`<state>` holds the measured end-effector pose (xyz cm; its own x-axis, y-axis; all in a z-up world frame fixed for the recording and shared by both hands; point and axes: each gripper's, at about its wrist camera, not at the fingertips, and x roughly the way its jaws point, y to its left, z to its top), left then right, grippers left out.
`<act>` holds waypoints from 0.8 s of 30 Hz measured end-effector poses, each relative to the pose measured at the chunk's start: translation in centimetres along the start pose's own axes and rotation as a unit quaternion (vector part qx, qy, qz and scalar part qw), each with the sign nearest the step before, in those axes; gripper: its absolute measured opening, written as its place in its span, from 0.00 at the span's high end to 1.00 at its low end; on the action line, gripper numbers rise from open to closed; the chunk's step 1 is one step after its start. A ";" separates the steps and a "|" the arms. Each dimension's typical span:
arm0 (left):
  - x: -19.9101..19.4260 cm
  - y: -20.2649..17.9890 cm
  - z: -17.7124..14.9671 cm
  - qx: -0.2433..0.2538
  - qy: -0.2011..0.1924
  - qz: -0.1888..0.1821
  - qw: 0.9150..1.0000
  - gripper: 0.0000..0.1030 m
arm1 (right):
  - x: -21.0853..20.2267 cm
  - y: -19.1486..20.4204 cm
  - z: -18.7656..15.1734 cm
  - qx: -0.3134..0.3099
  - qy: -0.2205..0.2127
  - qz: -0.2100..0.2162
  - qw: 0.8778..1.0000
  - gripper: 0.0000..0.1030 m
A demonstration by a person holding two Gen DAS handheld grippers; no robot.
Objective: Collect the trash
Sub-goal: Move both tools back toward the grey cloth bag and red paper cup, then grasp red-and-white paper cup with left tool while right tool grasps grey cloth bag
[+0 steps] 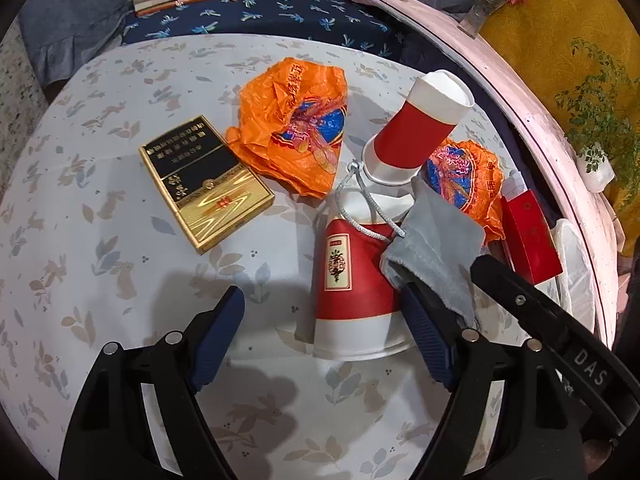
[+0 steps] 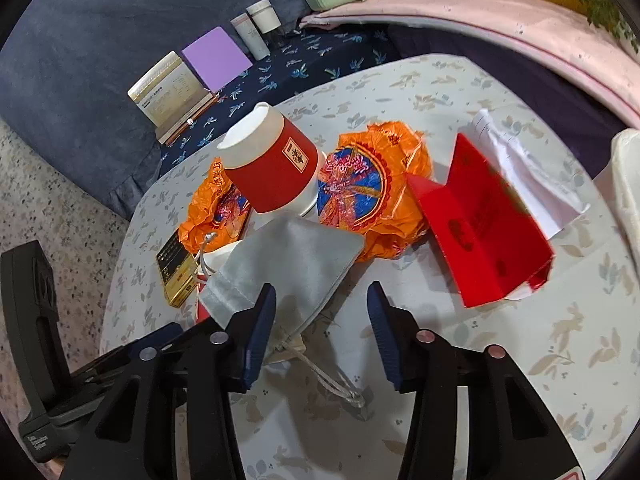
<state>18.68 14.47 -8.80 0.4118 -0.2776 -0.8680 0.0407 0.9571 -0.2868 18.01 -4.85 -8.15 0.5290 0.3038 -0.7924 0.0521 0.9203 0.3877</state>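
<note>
Left wrist view shows the left hand-held gripper [image 1: 320, 340] spread wide over a lying red paper cup [image 1: 352, 276], pads not pressing it. The right hand-held gripper [image 2: 322, 332] is partly spread around the grey pouch [image 2: 296, 264] draped over that cup; I think its pads are not pinching yet, but the cloth hides part of this.

All the trash sits near the tabletop's [image 1: 120, 280] far edge. If both close together, they could bump, or pulling the pouch could roll the cup. The second cup [image 1: 416, 128] leans on the first and could tumble.

Count: two red cups, two orange wrappers [image 1: 292, 128], one pouch, one gold box [image 1: 206, 186], one red card [image 2: 480, 220].
</note>
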 end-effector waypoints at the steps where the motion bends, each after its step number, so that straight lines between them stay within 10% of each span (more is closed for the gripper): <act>1: 0.2 0.1 0.1 0.001 0.003 -0.007 1.000 0.29 | 0.3 -0.2 0.1 0.005 0.005 0.005 1.000 0.61; 10: 0.4 -0.2 0.4 0.008 0.016 -0.055 0.998 0.55 | 2.5 0.3 0.2 0.008 0.030 0.028 0.999 0.95; 24: 0.6 -2.0 0.5 0.014 0.007 -0.048 0.999 0.44 | -5.4 1.0 1.9 -0.038 -0.101 -0.035 0.993 0.96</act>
<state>19.27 12.45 -8.58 0.3925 -0.3697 -0.8421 0.1046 0.9276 -0.3585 16.86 -6.01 -2.56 0.6864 0.1892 -0.7022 0.0346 0.9560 0.2915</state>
